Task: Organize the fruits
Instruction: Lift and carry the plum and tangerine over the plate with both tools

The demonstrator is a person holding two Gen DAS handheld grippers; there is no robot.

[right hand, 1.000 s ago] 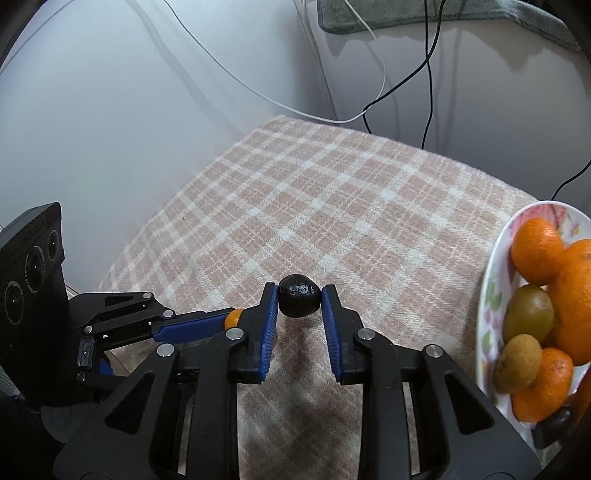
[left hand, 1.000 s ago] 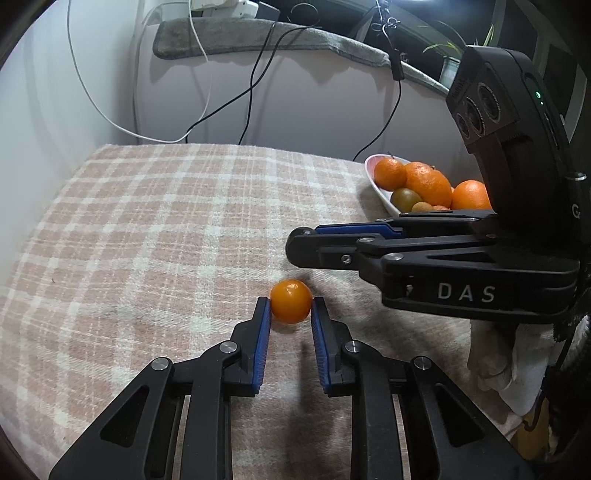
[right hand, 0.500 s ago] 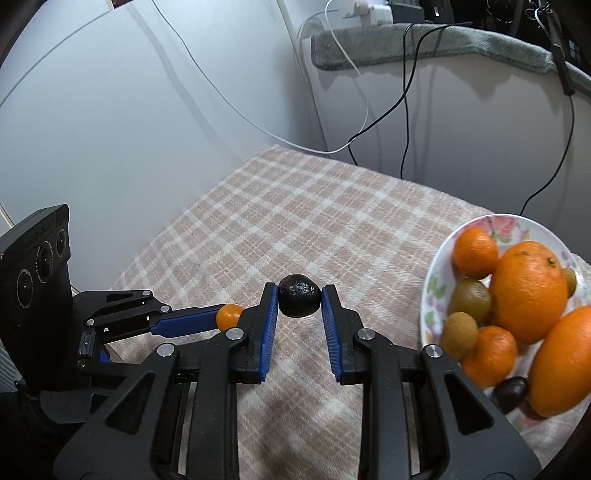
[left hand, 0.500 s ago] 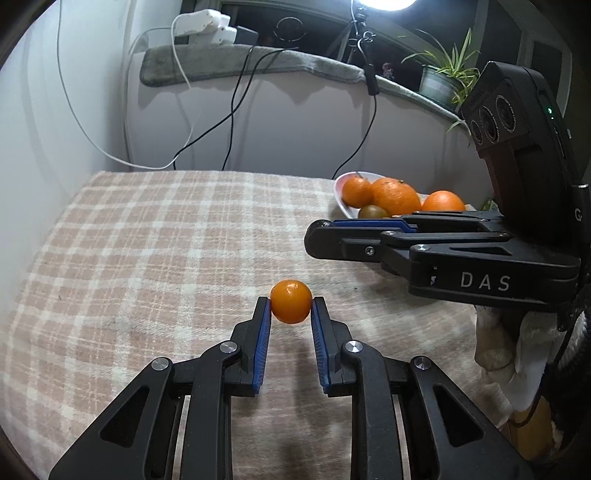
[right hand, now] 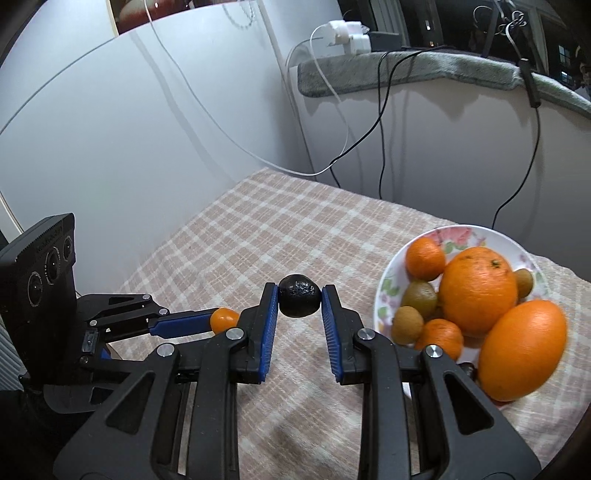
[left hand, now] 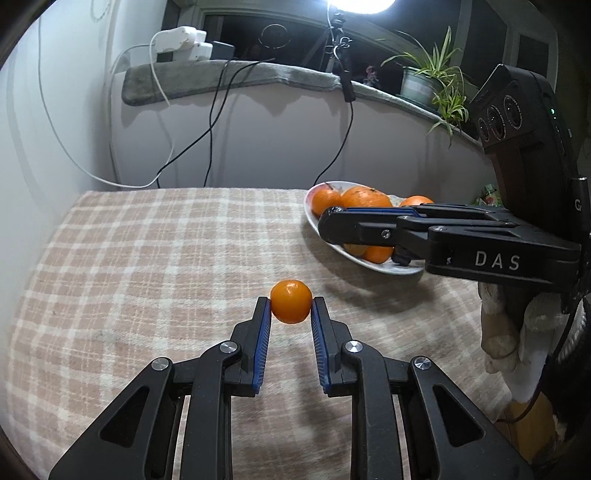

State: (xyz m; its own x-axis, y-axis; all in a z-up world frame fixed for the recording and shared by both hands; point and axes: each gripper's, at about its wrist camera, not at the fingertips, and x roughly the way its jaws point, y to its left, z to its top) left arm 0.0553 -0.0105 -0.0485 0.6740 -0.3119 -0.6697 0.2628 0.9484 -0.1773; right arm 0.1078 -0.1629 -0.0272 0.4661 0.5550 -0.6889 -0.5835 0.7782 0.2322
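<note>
Carrying calls for steady squeeze: from the left wrist, the left gripper (left hand: 291, 308) pinches a small orange (left hand: 290, 301) above the checked cloth (left hand: 147, 258), open room leftward, the plate (left hand: 369, 264) ahead-right. From the right wrist, the right gripper (right hand: 299, 301) clamps a dark fruit (right hand: 299, 300); the plate's near rim and piled oranges (right hand: 480, 291) crowd its right.

small orange fruit (left hand: 290, 301): held aloft | dark fruit (right hand: 299, 301): held aloft

White walls (right hand: 129, 129), a dark window (left hand: 280, 33), perhaps a lamp (left hand: 360, 3) overhead.
</note>
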